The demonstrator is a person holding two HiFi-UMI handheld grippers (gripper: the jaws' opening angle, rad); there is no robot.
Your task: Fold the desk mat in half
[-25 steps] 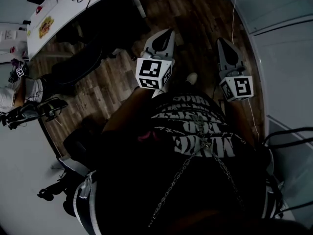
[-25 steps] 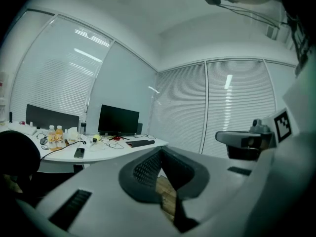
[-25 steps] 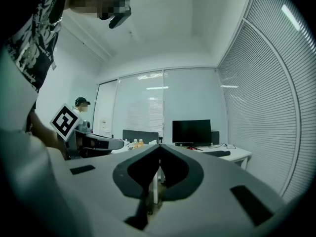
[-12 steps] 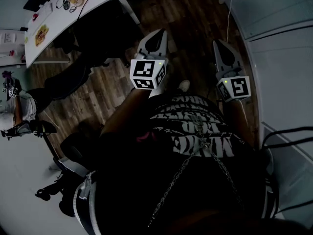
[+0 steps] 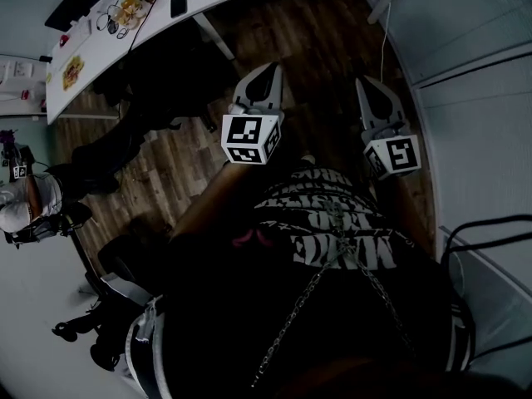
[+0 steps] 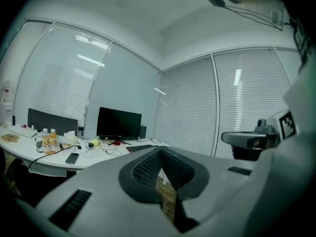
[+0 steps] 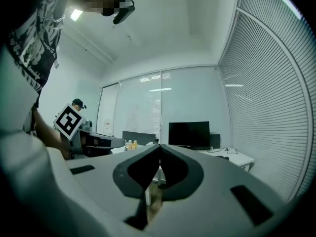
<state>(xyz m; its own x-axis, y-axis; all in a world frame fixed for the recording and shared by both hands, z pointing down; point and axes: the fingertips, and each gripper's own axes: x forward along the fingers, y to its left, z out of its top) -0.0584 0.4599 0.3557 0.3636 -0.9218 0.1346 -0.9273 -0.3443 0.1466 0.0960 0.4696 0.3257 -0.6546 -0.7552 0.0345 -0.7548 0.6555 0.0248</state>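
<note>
Both grippers are held out in front of the person's body, above the wood floor, pointing toward a long white desk (image 5: 108,44). My left gripper (image 5: 270,69) is shut with nothing between its jaws; in the left gripper view (image 6: 160,151) the dark pads meet. My right gripper (image 5: 366,84) is shut and empty too, and its pads meet in the right gripper view (image 7: 159,146). I cannot make out a desk mat in any view. A dark flat item (image 6: 139,147) lies on the desk near the monitor (image 6: 118,124), too small to identify.
The desk carries a phone (image 5: 178,2), cables, drink bottles (image 6: 48,137) and snack packs. Another person (image 5: 25,202) stands at the far left. A black office chair (image 5: 100,327) is at the lower left. Window blinds (image 6: 247,107) line the right side.
The head view has shifted so that more of the white desk shows at the top. Both grippers sit a little higher in the frame and stay shut.
</note>
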